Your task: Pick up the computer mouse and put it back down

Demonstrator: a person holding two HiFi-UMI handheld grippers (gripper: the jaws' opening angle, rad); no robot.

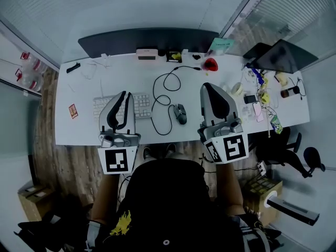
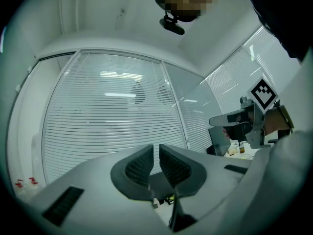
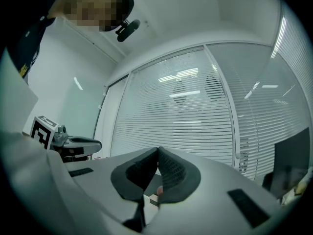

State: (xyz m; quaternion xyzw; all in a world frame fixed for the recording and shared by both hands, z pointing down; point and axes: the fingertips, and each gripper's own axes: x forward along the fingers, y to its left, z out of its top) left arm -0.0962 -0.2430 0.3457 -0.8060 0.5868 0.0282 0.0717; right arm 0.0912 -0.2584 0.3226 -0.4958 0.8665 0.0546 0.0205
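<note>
In the head view a dark computer mouse (image 1: 180, 113) lies on the white desk (image 1: 79, 130), its black cable (image 1: 164, 88) looping up toward the back. Neither gripper touches it. My left gripper (image 1: 126, 95) hovers over the white keyboard (image 1: 140, 105), to the mouse's left. My right gripper (image 1: 207, 86) is held above the desk, to the mouse's right. Both point level toward the slatted blinds. In the left gripper view the left gripper (image 2: 156, 152) is shut with only a thin slit and nothing in it. The right gripper (image 3: 158, 153) has its pads touching, empty.
A dark monitor (image 1: 149, 40) stands at the desk's back edge, with a red object (image 1: 210, 64) beside it. A laptop (image 1: 283, 55) and several small items crowd the right end. An office chair (image 1: 294, 151) and a cardboard box (image 1: 262, 188) are on the floor at the right.
</note>
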